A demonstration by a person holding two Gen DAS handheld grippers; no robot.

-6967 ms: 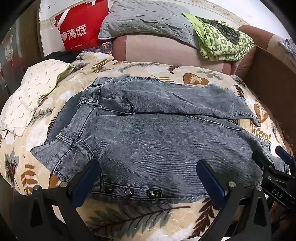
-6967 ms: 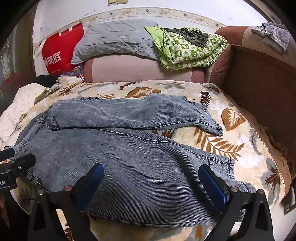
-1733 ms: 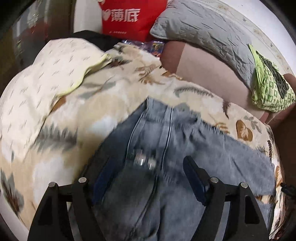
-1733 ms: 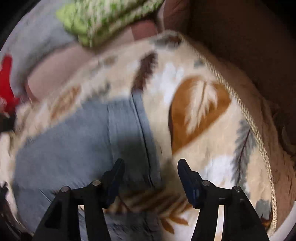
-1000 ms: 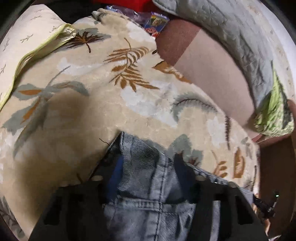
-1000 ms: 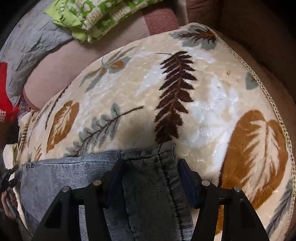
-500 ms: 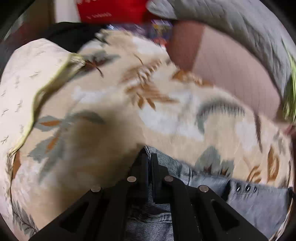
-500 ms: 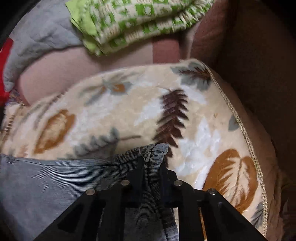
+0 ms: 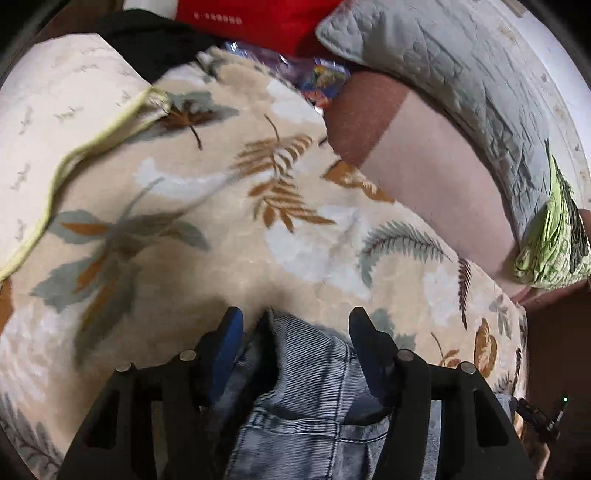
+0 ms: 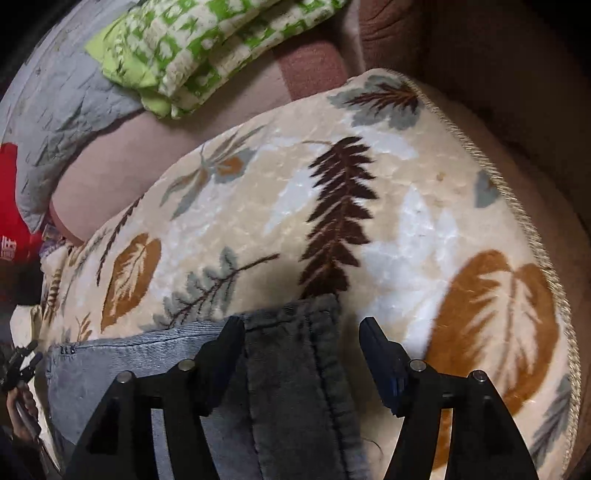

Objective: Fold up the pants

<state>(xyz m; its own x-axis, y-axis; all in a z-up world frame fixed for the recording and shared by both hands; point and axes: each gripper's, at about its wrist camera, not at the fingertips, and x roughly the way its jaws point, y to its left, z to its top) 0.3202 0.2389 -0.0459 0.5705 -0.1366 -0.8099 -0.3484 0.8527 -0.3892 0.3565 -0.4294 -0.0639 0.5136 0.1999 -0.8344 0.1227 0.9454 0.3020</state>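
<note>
Leaf-patterned in cream, brown and grey, the plush blanket (image 9: 221,258) covers the whole working surface, and the grey denim pants (image 9: 314,406) lie flat on it at the bottom of both views.

Nearest in the left wrist view, the left gripper (image 9: 295,328) points down over the waistband end of the pants, where a seam and pocket stitching show. Its jaws are opening; the denim edge sits between them, and neither blue pad presses on the cloth.

In the right wrist view the right gripper (image 10: 302,332) hangs over a hemmed corner of the pants (image 10: 295,387), which lies toward the blanket's corded right edge (image 10: 532,229). Its jaws are opening too, with the dark hem between them and free of both pads.

Beyond the blanket's far edge runs a pinkish-brown cushion (image 9: 424,166). On top of it rest a grey quilted pillow (image 9: 443,62) and a folded green-and-white blanket (image 10: 207,48). A red bag (image 9: 251,18) stands at the far left, beside a cream pillow (image 9: 55,122) with yellow piping at the blanket's left edge.
</note>
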